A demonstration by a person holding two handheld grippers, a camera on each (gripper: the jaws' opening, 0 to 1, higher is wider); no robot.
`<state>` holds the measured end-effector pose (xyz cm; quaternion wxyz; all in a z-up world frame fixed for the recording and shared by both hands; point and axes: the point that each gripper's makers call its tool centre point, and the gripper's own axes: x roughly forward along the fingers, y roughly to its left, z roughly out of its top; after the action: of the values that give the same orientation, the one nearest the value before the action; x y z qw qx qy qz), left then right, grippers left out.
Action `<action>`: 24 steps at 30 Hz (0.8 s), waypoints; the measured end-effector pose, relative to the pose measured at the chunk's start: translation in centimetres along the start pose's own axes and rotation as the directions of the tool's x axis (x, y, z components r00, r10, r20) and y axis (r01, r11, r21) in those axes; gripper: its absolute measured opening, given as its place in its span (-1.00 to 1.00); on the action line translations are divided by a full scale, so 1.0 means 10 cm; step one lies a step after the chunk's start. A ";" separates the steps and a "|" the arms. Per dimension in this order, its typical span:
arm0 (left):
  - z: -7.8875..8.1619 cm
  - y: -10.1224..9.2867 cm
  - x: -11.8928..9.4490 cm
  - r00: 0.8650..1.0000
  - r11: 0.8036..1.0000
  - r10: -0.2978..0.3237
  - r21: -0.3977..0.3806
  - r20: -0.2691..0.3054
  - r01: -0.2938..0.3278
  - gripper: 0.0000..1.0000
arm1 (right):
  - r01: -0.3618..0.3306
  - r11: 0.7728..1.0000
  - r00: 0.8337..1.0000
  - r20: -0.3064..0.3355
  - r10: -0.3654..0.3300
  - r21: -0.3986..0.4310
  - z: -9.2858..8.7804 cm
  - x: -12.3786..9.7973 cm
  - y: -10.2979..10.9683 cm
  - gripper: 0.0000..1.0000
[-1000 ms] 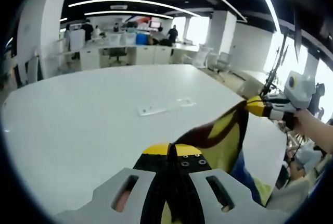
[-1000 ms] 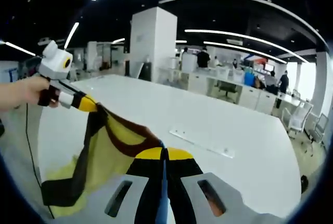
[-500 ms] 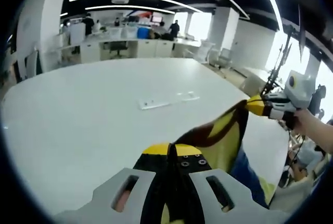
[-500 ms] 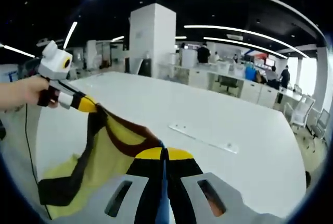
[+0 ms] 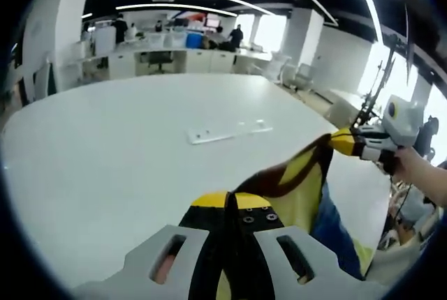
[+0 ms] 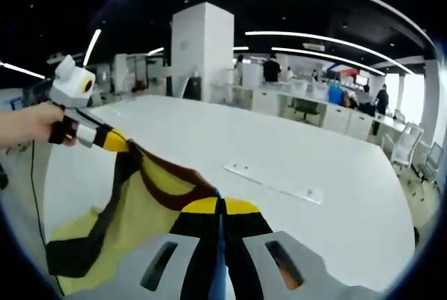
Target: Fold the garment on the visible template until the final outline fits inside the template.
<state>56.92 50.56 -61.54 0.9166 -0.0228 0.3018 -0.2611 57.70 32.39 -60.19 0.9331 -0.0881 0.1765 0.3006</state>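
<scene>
Worktop (image 5: 105, 146): broad, smooth white, open ahead.
Garment (image 6: 140, 202): limp yellow cloth, dark trim, held aloft.
Left claw (image 5: 228, 206): pinching garment.
Right claw (image 6: 220, 209): pinching garment.

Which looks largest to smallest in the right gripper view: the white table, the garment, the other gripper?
1. White table.
2. Garment, yellow with dark trim.
3. Left gripper, smallest; it sits farther from the camera, so its true size is unsure.

Both hand-held grippers (image 6: 221, 204) (image 6: 117, 144) pinch the yellow-and-brown garment (image 6: 136, 206) above the white table (image 6: 314, 167).
</scene>
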 end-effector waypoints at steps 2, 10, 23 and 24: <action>-0.01 0.02 0.03 1.000 1.000 0.001 -0.005 -0.001 -0.001 -1.00 | 0.000 1.000 1.000 -0.003 0.000 0.000 -0.02 0.03 -0.01 -0.98; -0.06 0.07 0.12 1.000 1.000 0.001 -0.020 -0.007 -0.001 -1.00 | 0.000 1.000 1.000 -0.016 0.001 0.006 -0.09 0.13 -0.05 -0.97; -0.14 0.16 0.32 1.000 0.999 -0.011 -0.050 -0.022 0.009 -1.00 | 0.002 1.000 0.998 -0.057 -0.001 0.013 -0.29 0.30 -0.13 -0.97; -0.15 0.17 0.33 1.000 0.999 -0.011 -0.052 -0.025 0.010 -1.00 | 0.002 1.000 0.998 -0.062 -0.001 0.014 -0.31 0.32 -0.14 -0.97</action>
<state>59.10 50.52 -64.91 0.9104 -0.0449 0.3199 -0.2583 60.07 32.15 -64.21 0.9280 -0.0909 0.2075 0.2959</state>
